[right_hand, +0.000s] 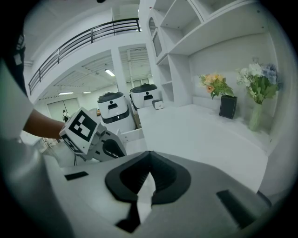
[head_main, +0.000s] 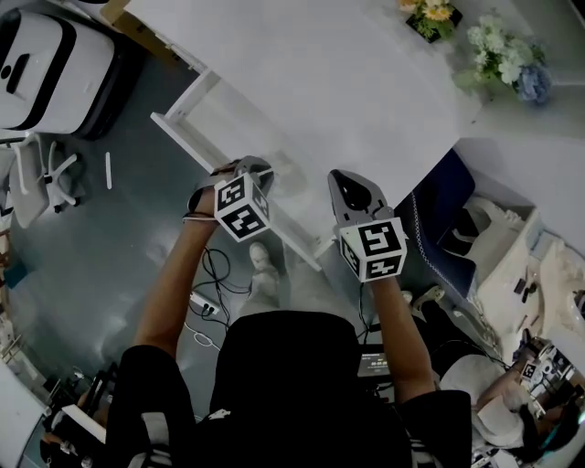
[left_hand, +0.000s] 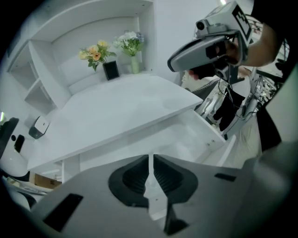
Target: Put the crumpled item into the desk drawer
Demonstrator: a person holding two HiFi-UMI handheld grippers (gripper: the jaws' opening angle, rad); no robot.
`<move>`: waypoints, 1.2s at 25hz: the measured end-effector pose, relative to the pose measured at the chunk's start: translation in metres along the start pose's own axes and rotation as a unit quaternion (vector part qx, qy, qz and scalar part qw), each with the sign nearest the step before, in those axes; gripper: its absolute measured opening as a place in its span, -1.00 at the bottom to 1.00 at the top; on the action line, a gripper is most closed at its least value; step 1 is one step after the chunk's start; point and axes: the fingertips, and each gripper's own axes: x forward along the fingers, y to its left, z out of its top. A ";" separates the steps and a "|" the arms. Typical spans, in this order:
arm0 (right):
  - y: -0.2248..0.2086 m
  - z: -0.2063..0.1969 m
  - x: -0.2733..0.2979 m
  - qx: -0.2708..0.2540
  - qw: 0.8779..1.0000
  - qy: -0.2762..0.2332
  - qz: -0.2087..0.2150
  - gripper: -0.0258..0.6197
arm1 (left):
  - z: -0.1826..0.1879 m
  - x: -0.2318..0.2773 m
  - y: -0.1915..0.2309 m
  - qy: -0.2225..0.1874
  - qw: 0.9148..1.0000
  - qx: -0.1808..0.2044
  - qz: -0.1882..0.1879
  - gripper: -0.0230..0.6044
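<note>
Left gripper [left_hand: 151,160] over the open desk drawer [left_hand: 195,132], jaws a thin slit apart (nothing between), right gripper [right_hand: 148,162] closed tip-to-tip, empty.

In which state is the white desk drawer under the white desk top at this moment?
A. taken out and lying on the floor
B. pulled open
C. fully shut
B: the white desk drawer stands pulled out from under the white desk top, with its inside showing.

drawer [head_main: 187,97]: near end hidden behind left tongs [head_main: 257,168] | flowers [head_main: 430,16]: cut by top edge
</note>
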 end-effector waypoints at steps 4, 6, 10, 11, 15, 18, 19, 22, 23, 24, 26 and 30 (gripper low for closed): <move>0.010 0.007 -0.009 -0.016 1.000 -0.004 0.000 -0.94 | 0.005 -0.019 -0.003 -0.017 1.000 -0.012 0.013 -0.85; 0.015 0.009 -0.015 -0.028 1.000 -0.006 0.000 -0.94 | 0.008 -0.029 -0.005 -0.025 0.999 -0.016 0.022 -0.86; 0.026 0.015 -0.027 -0.041 0.999 -0.012 0.000 -0.94 | 0.016 -0.051 -0.008 -0.048 0.998 -0.025 0.045 -0.88; 0.029 0.017 -0.030 -0.043 0.999 -0.014 0.000 -0.94 | 0.019 -0.057 -0.008 -0.054 0.997 -0.027 0.051 -0.88; 0.039 0.025 -0.041 -0.051 0.998 -0.024 -0.002 -0.94 | 0.028 -0.081 -0.009 -0.077 0.994 -0.034 0.075 -0.89; 0.047 0.031 -0.050 -0.061 0.998 -0.029 -0.004 -0.94 | 0.033 -0.099 -0.013 -0.089 0.991 -0.032 0.089 -0.90; 0.050 0.034 -0.053 -0.064 0.997 -0.032 -0.006 -0.94 | 0.034 -0.105 -0.015 -0.094 0.991 -0.030 0.093 -0.90; 0.057 0.043 -0.062 -0.072 0.997 -0.041 -0.011 -0.94 | 0.038 -0.123 -0.018 -0.110 0.988 -0.029 0.107 -0.90; 0.059 0.046 -0.066 -0.073 0.996 -0.044 -0.013 -0.94 | 0.039 -0.128 -0.018 -0.116 0.986 -0.030 0.113 -0.90; 0.061 0.048 -0.069 -0.075 0.996 -0.047 -0.015 -0.94 | 0.041 -0.134 -0.019 -0.122 0.985 -0.032 0.118 -0.90; 0.066 0.052 -0.076 -0.078 0.995 -0.052 -0.018 -0.94 | 0.042 -0.147 -0.020 -0.134 0.982 -0.038 0.128 -0.91; 0.078 0.060 -0.089 -0.086 0.994 -0.064 -0.023 -0.94 | 0.044 -0.174 -0.025 -0.157 0.976 -0.052 0.144 -0.91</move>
